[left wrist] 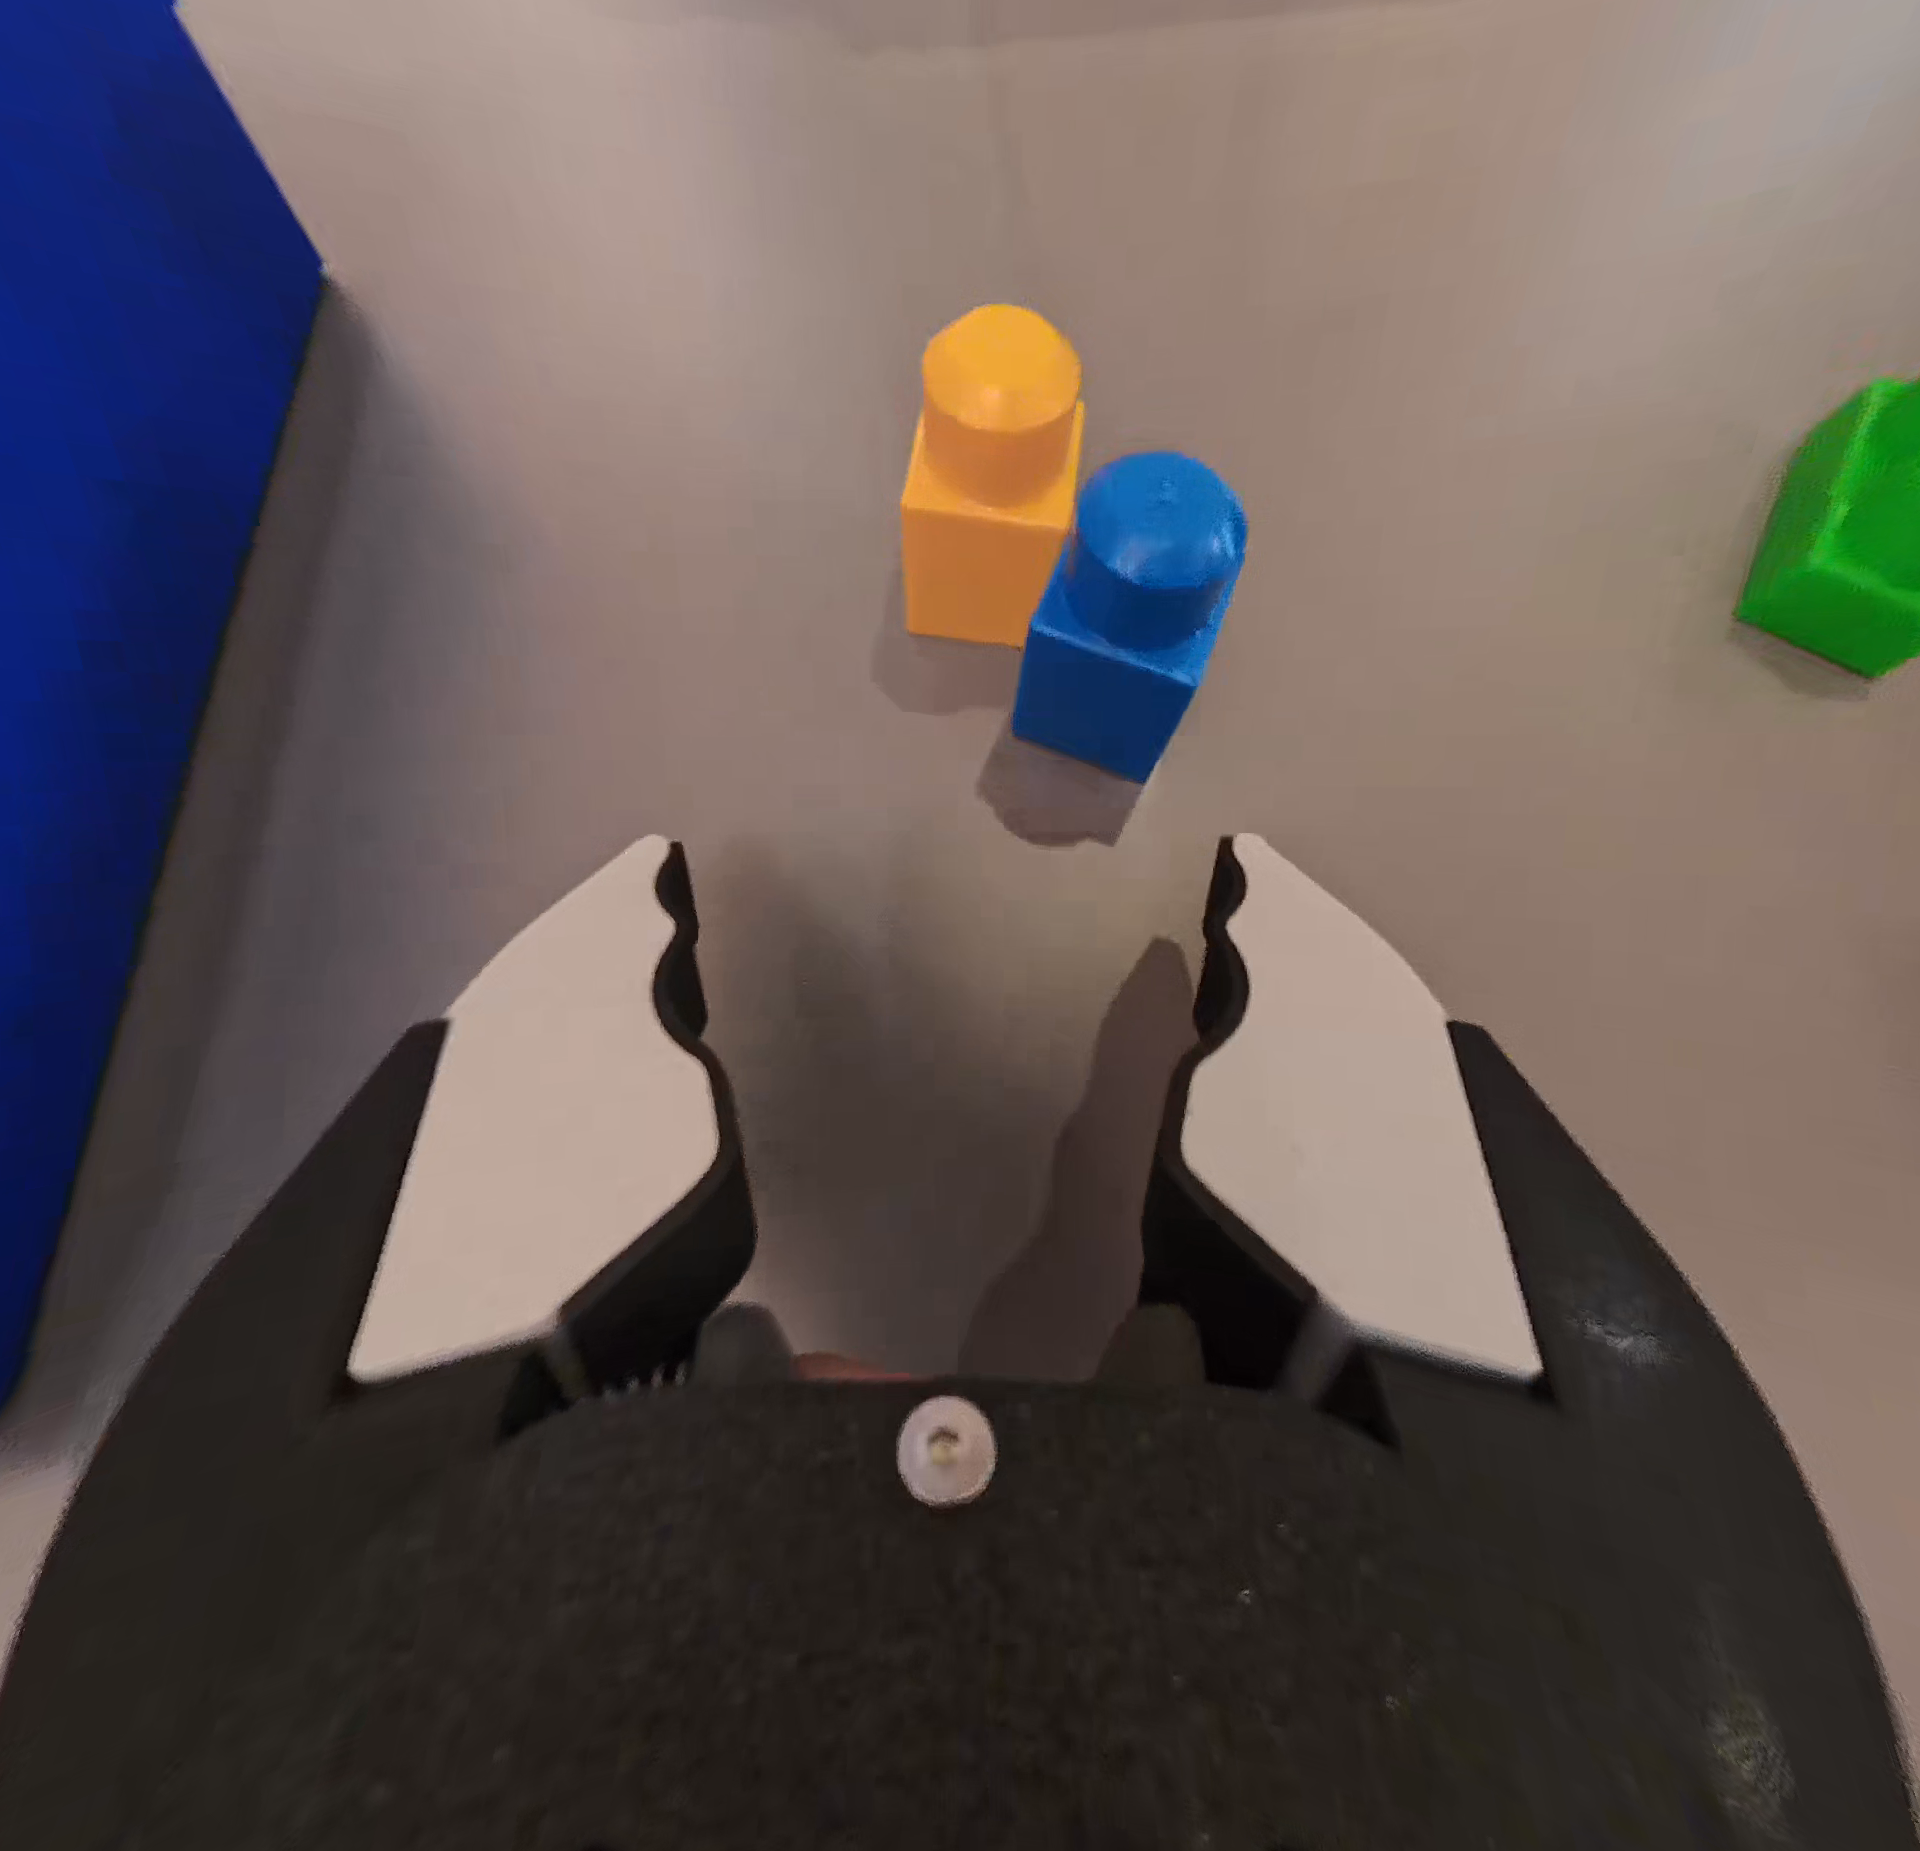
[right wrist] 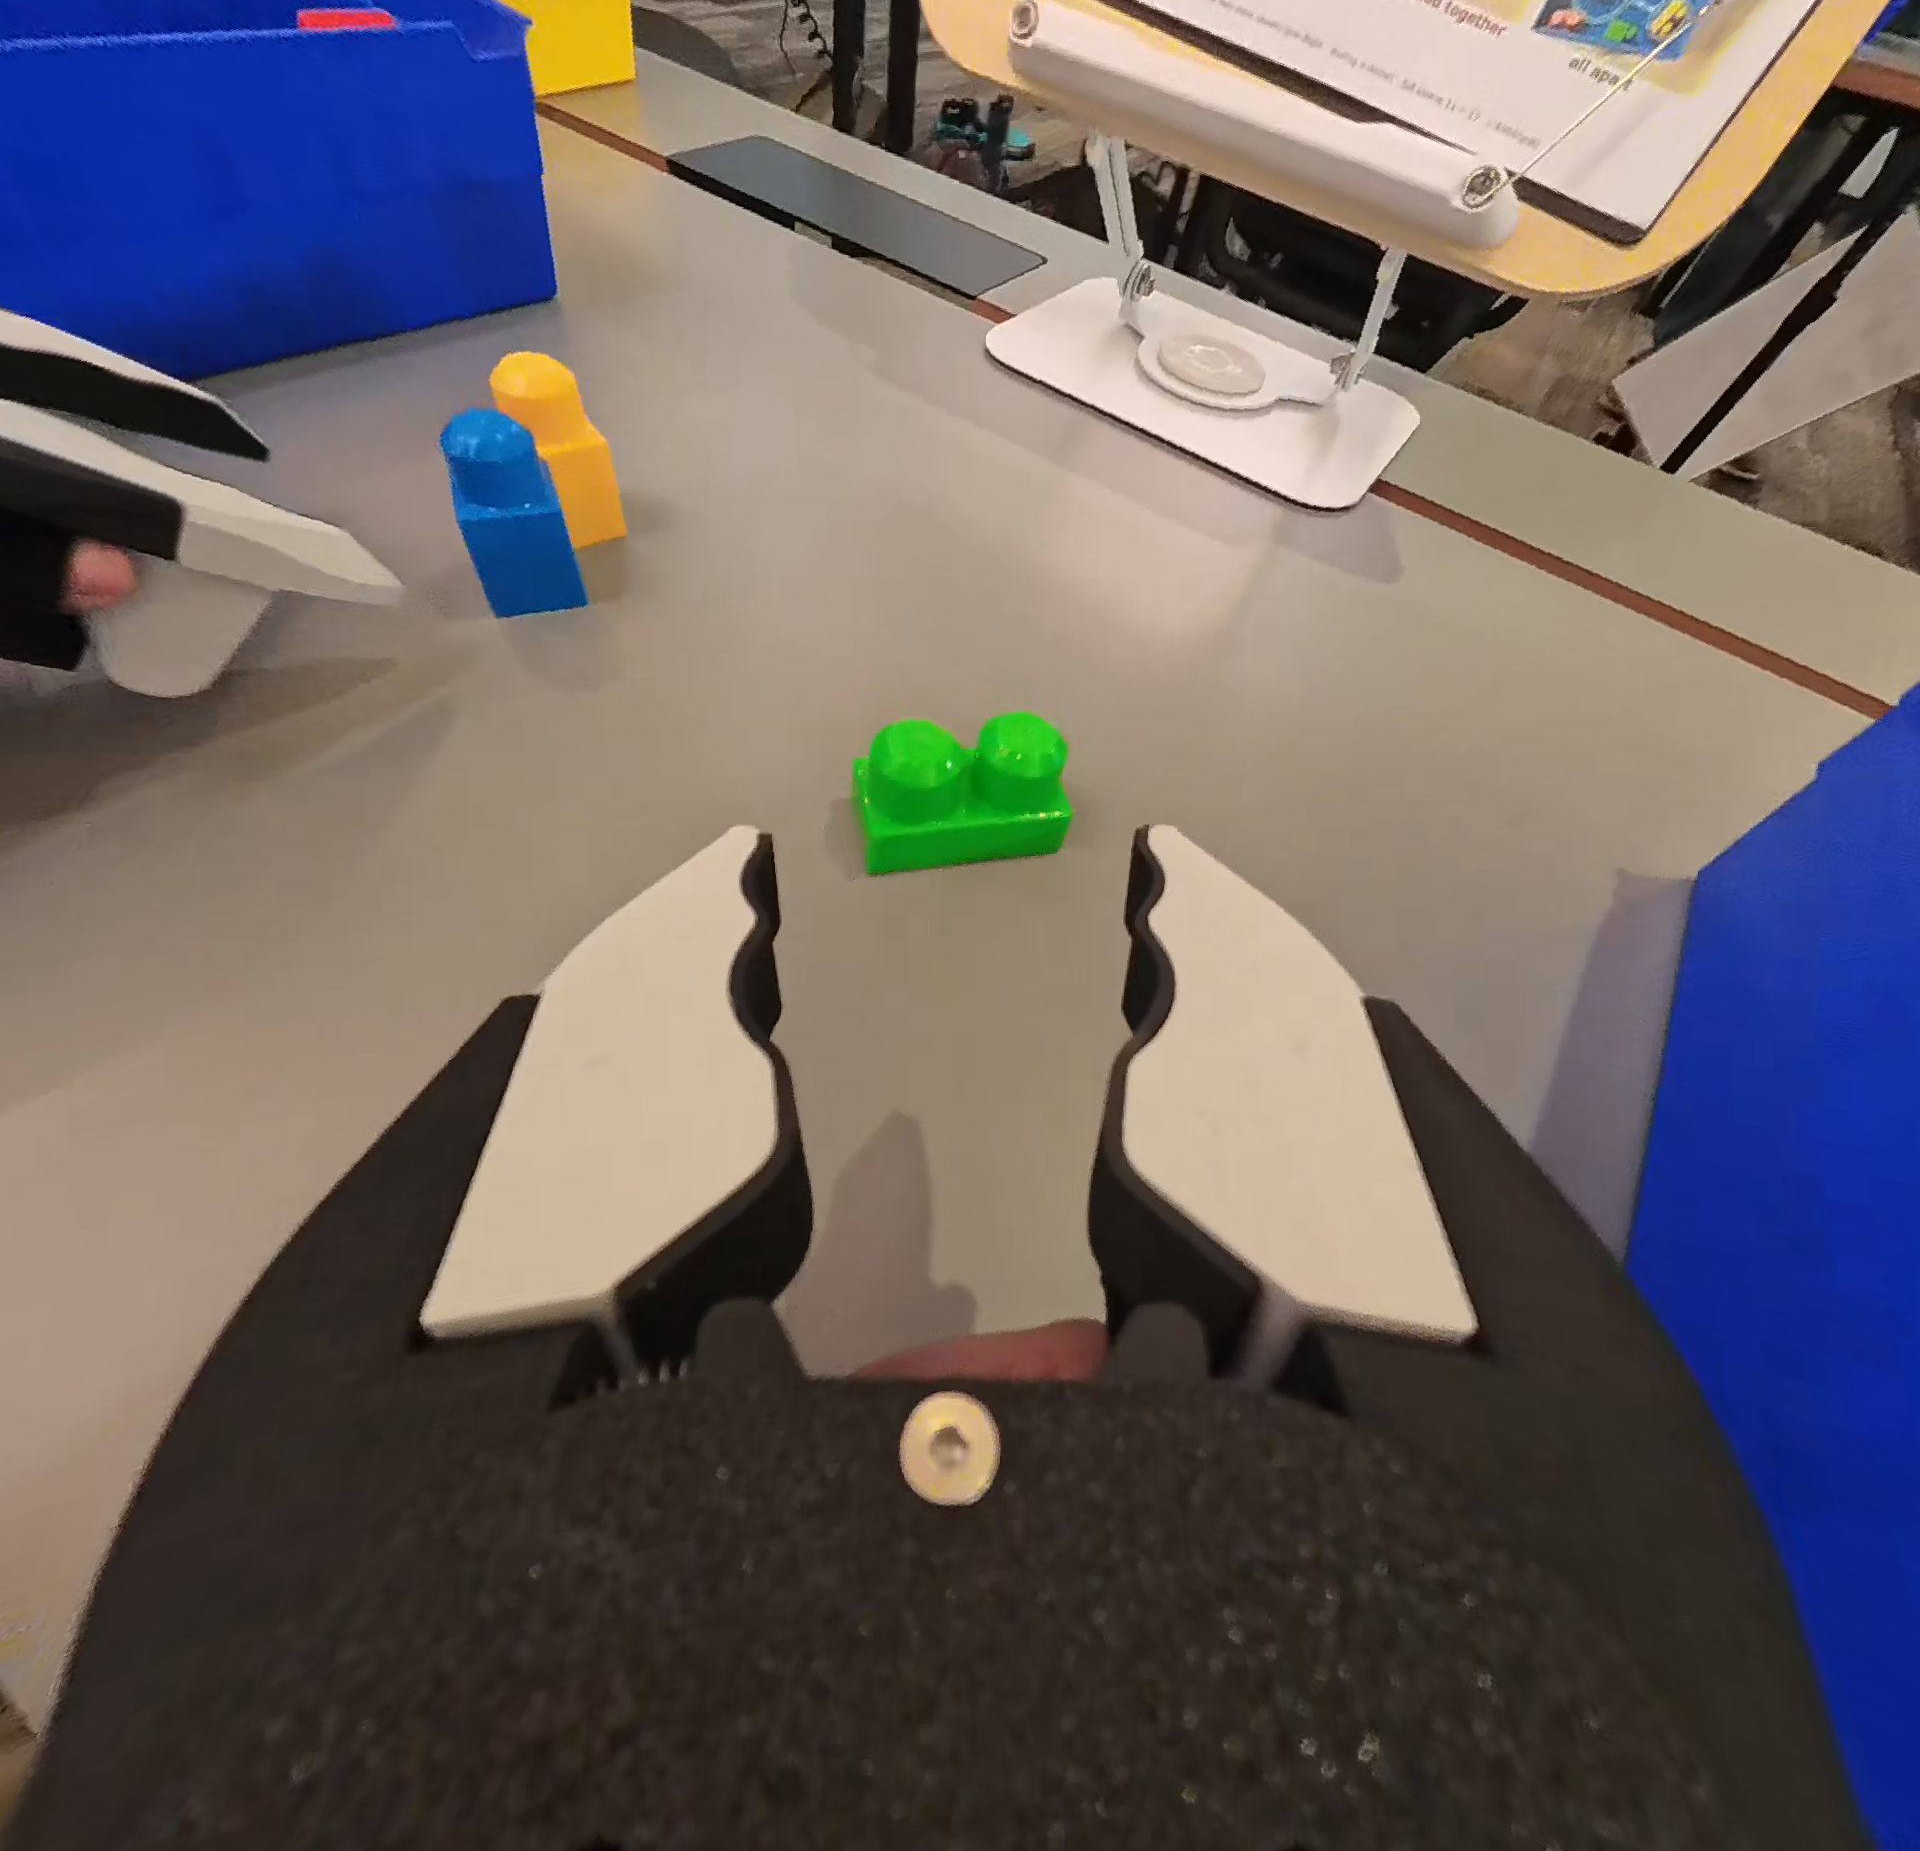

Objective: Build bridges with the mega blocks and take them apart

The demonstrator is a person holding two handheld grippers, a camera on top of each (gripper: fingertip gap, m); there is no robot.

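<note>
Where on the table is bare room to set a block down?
Free: the grey table between the green block and the white stand base. Crowded: the left, where the blue block, orange block and left claw sit before the blue bin.

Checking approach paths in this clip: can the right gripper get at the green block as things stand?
Probably yes. The right gripper is open with the green block just ahead of its fingertips on bare table. The blue block and orange block stand well off to the side.

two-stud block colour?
Green. The two-stud block lies ahead of the open right gripper, clearest in the right wrist view.
</note>
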